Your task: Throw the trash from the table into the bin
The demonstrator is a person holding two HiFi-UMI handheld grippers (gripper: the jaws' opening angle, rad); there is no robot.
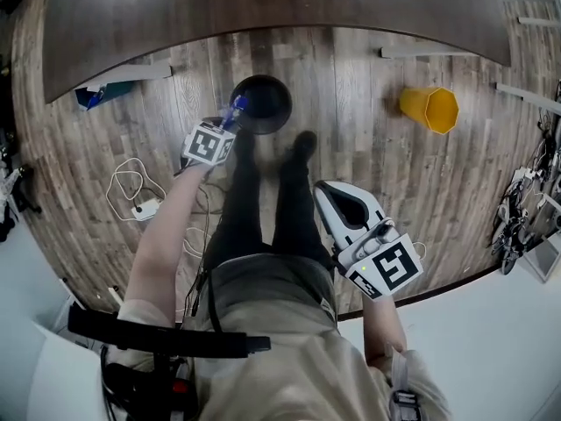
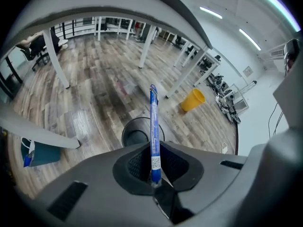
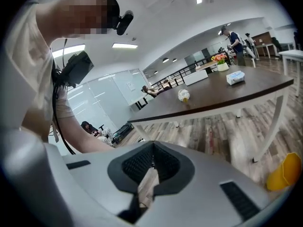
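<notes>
My left gripper (image 2: 154, 178) is shut on a thin blue wrapper (image 2: 153, 126) that sticks out straight ahead of the jaws. In the head view that gripper (image 1: 230, 119) hangs at the rim of the round black bin (image 1: 261, 103) on the floor, the blue wrapper (image 1: 237, 106) over its left edge. In the left gripper view the bin (image 2: 137, 132) lies just beyond the jaws. My right gripper (image 1: 340, 202) is low at my right side, shut and empty; its view shows the jaws (image 3: 151, 167) closed with nothing between them. Trash remains on the table: a crumpled piece (image 3: 183, 95) and a white packet (image 3: 235, 77).
The dark wooden table (image 1: 175, 16) spans the top of the head view. A yellow bin (image 1: 429, 109) lies on its side on the floor to the right. A blue item (image 1: 89, 97) and white cables (image 1: 131, 191) lie at the left. My legs stand just before the black bin.
</notes>
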